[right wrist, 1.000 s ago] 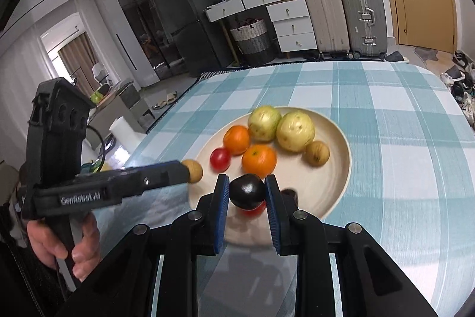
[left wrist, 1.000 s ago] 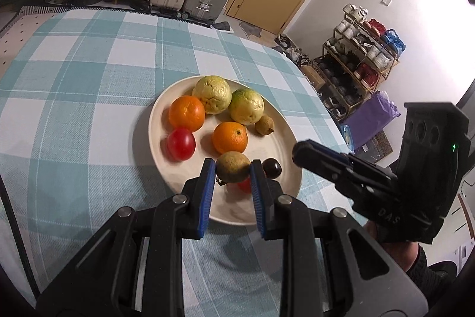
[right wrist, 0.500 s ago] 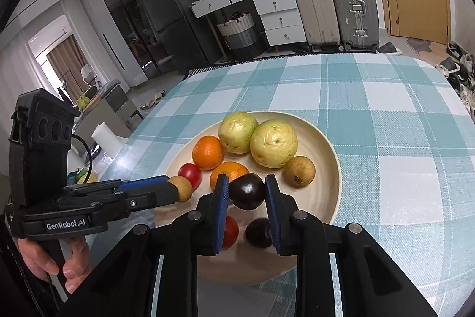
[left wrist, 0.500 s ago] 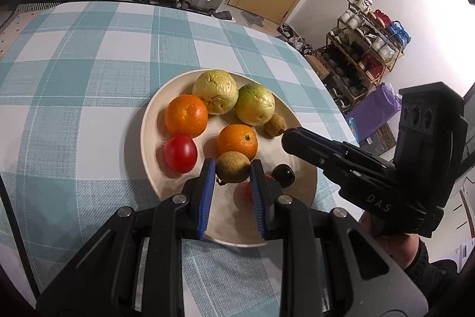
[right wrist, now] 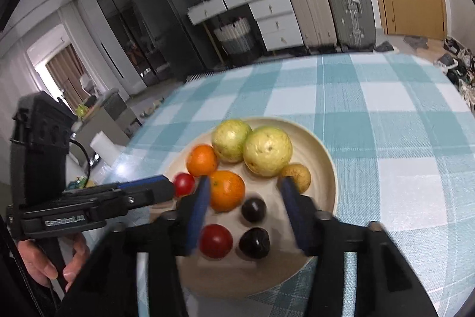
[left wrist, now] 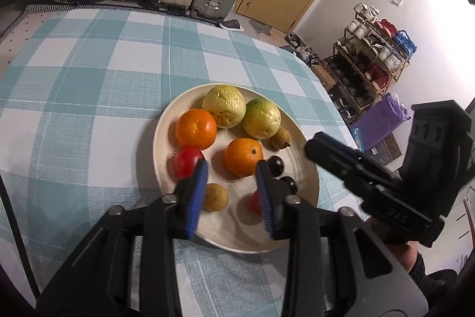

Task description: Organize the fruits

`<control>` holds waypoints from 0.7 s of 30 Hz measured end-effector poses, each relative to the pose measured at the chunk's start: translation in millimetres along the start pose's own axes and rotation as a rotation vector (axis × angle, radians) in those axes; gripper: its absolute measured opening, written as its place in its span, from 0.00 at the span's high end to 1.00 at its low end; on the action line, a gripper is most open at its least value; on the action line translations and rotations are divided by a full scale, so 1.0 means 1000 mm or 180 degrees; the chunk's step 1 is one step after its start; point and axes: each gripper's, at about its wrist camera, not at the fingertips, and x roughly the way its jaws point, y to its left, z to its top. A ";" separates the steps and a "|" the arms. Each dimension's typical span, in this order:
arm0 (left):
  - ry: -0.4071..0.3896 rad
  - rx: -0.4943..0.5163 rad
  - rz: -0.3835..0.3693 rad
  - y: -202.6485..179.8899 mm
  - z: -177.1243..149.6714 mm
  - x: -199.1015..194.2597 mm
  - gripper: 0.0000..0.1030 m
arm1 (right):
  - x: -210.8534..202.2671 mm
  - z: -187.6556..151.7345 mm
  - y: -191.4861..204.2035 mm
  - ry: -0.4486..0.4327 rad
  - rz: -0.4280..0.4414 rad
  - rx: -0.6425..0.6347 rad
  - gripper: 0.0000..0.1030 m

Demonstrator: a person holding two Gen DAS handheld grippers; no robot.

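Plate [left wrist: 161,135], mid-table on checked cloth [left wrist: 89,85]: two guavas [right wrist: 267,150] at far rim, two oranges [left wrist: 243,156], tomatoes, dark plums [right wrist: 253,208] and small brown fruit [left wrist: 214,196] toward near rim. Left gripper [left wrist: 231,192] and right gripper [right wrist: 246,213] both above near rim, jaws spread wide, holding nothing.

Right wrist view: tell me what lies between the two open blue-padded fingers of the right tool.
In the right wrist view, the right tool stands open over the round cream plate; a small dark purple plum lies between its fingers, with a round orange beside the left one.

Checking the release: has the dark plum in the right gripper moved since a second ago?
Yes. The dark plum has left the open right gripper and rests on the plate beside the orange.
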 end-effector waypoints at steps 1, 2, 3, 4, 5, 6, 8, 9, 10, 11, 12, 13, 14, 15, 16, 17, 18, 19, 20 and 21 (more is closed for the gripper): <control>-0.0027 0.0008 0.0023 -0.001 0.000 -0.003 0.63 | -0.006 0.001 0.001 -0.0065 -0.0011 -0.0020 0.47; -0.0054 0.0015 0.0054 -0.002 -0.001 -0.007 0.60 | -0.010 0.002 0.003 -0.0105 -0.0016 -0.0029 0.46; -0.0094 0.0031 0.0092 -0.004 -0.002 -0.012 0.57 | -0.016 0.003 0.003 -0.0162 -0.0023 -0.0026 0.41; -0.0122 0.0047 0.0123 -0.005 -0.003 -0.016 0.55 | -0.020 0.004 0.004 -0.0209 -0.0031 -0.0013 0.33; -0.0153 0.0064 0.0165 -0.007 -0.004 -0.021 0.50 | -0.025 0.004 0.004 -0.0252 -0.0031 -0.0002 0.31; -0.0186 0.0076 0.0202 -0.009 -0.005 -0.025 0.47 | -0.029 0.005 0.004 -0.0299 -0.0034 0.0004 0.29; -0.0278 0.0110 0.0260 -0.012 -0.007 -0.036 0.42 | -0.038 0.005 0.006 -0.0380 -0.0043 -0.0008 0.28; -0.0317 0.0124 0.0289 -0.014 -0.008 -0.040 0.37 | -0.043 0.005 0.008 -0.0418 -0.0049 -0.0018 0.25; -0.0363 0.0138 0.0322 -0.016 -0.009 -0.046 0.35 | -0.047 0.004 0.009 -0.0451 -0.0054 -0.0021 0.21; -0.0410 0.0148 0.0347 -0.018 -0.010 -0.051 0.31 | -0.052 0.003 0.011 -0.0505 -0.0056 -0.0027 0.19; -0.0462 0.0152 0.0375 -0.019 -0.011 -0.057 0.28 | -0.058 0.002 0.014 -0.0564 -0.0049 -0.0045 0.16; -0.0502 0.0160 0.0394 -0.021 -0.012 -0.062 0.27 | -0.063 0.002 0.016 -0.0605 -0.0048 -0.0063 0.15; -0.0528 0.0170 0.0410 -0.023 -0.013 -0.066 0.24 | -0.067 0.001 0.018 -0.0632 -0.0052 -0.0077 0.14; -0.0558 0.0181 0.0442 -0.024 -0.015 -0.070 0.22 | -0.071 0.001 0.021 -0.0662 -0.0060 -0.0092 0.12; -0.0598 0.0195 0.0493 -0.027 -0.016 -0.075 0.22 | -0.076 0.000 0.023 -0.0700 -0.0078 -0.0102 0.10; -0.0620 0.0207 0.0515 -0.029 -0.018 -0.079 0.21 | -0.080 -0.001 0.025 -0.0727 -0.0086 -0.0108 0.09; -0.0646 0.0221 0.0538 -0.031 -0.019 -0.083 0.20 | -0.084 -0.002 0.027 -0.0757 -0.0090 -0.0115 0.08; -0.0673 0.0235 0.0574 -0.033 -0.021 -0.087 0.20 | -0.088 -0.002 0.028 -0.0789 -0.0096 -0.0123 0.07; -0.0704 0.0246 0.0608 -0.035 -0.023 -0.090 0.19 | -0.093 -0.003 0.031 -0.0838 -0.0109 -0.0133 0.06; -0.0746 0.0264 0.0642 -0.037 -0.025 -0.095 0.19 | -0.097 -0.005 0.033 -0.0875 -0.0109 -0.0141 0.04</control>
